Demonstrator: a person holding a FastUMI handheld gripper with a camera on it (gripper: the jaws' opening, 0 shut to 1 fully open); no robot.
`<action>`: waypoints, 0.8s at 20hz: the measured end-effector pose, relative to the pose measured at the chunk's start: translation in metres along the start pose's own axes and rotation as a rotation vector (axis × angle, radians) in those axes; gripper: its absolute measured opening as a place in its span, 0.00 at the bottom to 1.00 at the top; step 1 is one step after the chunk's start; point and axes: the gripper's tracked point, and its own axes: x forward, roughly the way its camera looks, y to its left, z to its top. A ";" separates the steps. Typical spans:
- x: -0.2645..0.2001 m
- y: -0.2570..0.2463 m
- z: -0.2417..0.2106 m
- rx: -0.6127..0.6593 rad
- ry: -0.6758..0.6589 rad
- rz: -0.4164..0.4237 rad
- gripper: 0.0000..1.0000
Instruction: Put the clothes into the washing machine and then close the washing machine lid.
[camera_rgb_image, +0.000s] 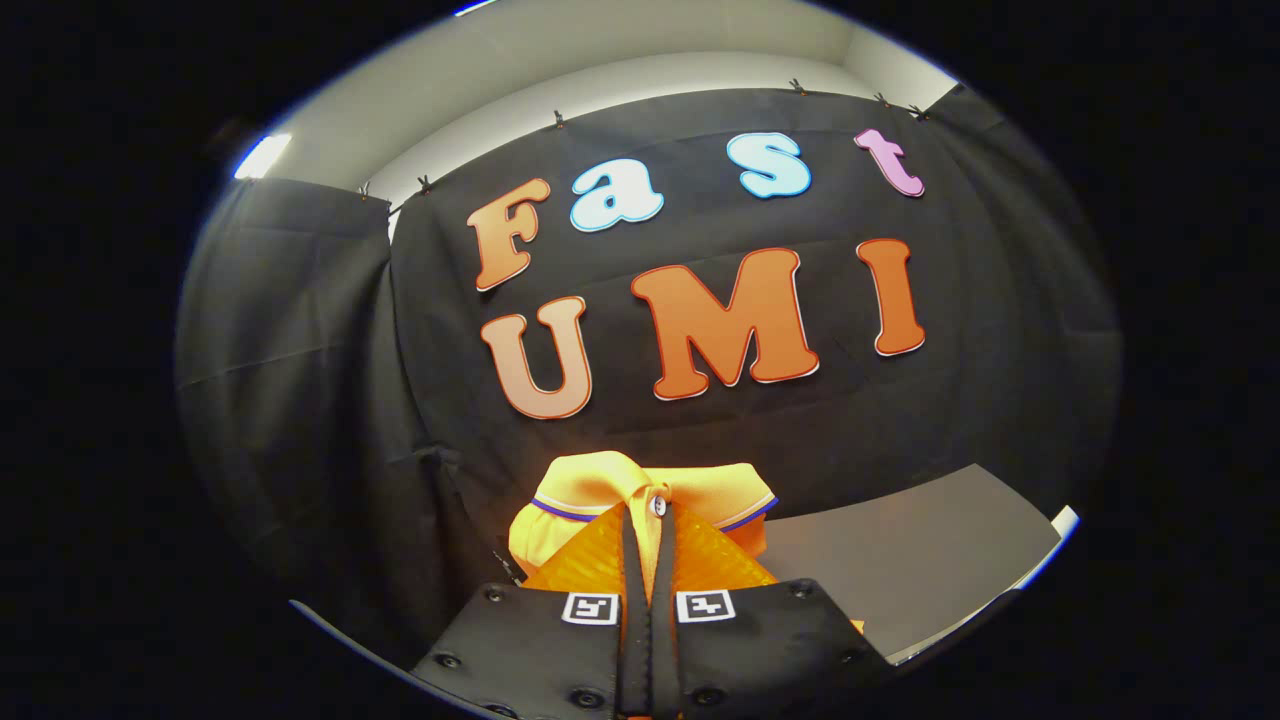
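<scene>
A yellow-orange polo shirt (600, 490) with a dark-trimmed collar and a small white button is bunched up right at my fingertips and hangs lifted in front of the booth's black cloth wall. My gripper (648, 520) is shut on the shirt, both fingers pressed together on the fabric by the collar. A grey flat panel (900, 560), which may be the washing machine's lid, slants behind the shirt to the right; I cannot tell for sure.
Black cloth walls (300, 400) close in the booth behind and to the left. A pale ceiling (620, 70) with a bright light strip (262, 156) runs above them.
</scene>
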 end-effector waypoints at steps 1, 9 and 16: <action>0.009 0.012 -0.008 0.006 0.016 0.025 0.08; 0.079 0.071 -0.075 0.090 0.061 0.137 0.08; 0.131 0.076 -0.177 0.126 0.158 0.115 0.08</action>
